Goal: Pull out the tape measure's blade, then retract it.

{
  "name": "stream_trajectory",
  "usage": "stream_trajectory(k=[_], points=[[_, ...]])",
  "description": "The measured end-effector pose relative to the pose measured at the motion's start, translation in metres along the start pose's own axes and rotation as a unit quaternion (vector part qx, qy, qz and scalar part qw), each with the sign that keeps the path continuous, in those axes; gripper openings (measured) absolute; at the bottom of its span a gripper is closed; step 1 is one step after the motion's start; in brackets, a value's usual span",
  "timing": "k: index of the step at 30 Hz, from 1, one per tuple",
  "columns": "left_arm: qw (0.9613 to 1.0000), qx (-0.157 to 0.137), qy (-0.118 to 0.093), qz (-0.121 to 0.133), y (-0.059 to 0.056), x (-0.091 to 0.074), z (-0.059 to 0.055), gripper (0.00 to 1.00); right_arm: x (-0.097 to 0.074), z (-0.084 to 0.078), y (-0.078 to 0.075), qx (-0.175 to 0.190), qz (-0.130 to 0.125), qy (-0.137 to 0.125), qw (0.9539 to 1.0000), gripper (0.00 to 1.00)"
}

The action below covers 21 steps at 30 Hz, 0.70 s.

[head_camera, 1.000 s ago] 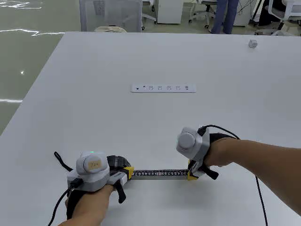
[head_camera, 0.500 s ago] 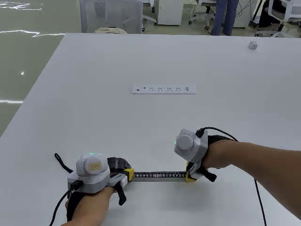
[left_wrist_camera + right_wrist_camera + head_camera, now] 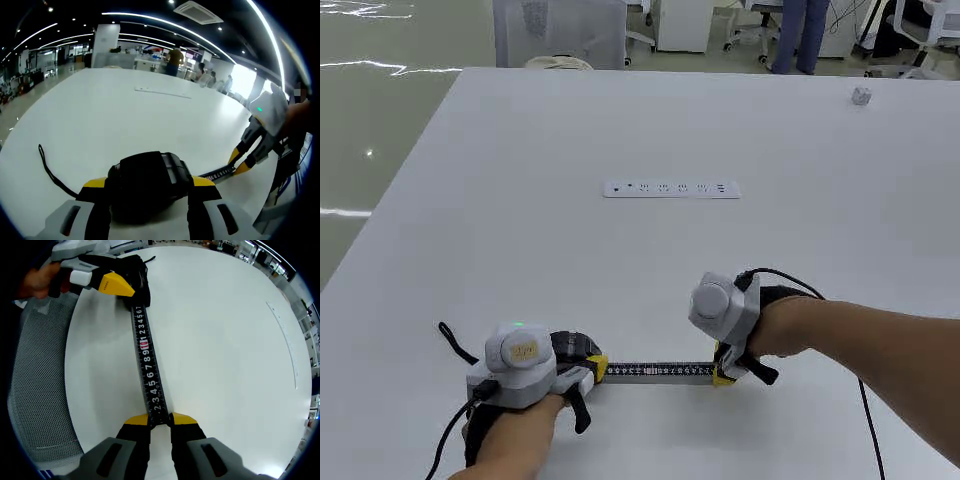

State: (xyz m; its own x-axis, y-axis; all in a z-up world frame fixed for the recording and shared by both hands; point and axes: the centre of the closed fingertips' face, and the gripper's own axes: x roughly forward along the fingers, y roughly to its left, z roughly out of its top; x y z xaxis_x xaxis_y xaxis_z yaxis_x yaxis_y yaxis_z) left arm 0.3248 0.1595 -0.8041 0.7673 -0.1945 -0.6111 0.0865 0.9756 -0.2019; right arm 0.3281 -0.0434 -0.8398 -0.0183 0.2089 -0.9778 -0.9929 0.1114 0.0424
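Note:
A black tape measure case (image 3: 572, 350) (image 3: 149, 185) (image 3: 134, 271) rests on the white table near its front edge, with my left gripper (image 3: 582, 374) (image 3: 150, 192) shut on it. A black wrist strap (image 3: 50, 172) trails from the case to the left. The blade (image 3: 658, 370) (image 3: 148, 370) (image 3: 219, 174), dark with white numbers, runs flat to the right from the case. My right gripper (image 3: 724, 372) (image 3: 160, 419) is shut on the blade's end, its yellow-tipped jaws pinching it.
A white power strip (image 3: 671, 189) (image 3: 162, 91) lies mid-table beyond the grippers. A small grey object (image 3: 861, 96) sits at the far right. Chairs and people stand beyond the far edge. A grey mesh chair seat (image 3: 37, 385) lies below the table's near edge.
My right gripper has moved left toward the case with the blade end, so the exposed blade is shorter. The left gripper holds still.

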Motion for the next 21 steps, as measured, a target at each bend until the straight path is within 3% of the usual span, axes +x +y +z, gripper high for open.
stream_trajectory(k=[21], points=[[1.0,0.002,0.001,-0.001,-0.0002,0.0002,-0.0001,0.58,0.0012,0.0087,0.0018,-0.001,0.002,-0.008,1.0,0.15]])
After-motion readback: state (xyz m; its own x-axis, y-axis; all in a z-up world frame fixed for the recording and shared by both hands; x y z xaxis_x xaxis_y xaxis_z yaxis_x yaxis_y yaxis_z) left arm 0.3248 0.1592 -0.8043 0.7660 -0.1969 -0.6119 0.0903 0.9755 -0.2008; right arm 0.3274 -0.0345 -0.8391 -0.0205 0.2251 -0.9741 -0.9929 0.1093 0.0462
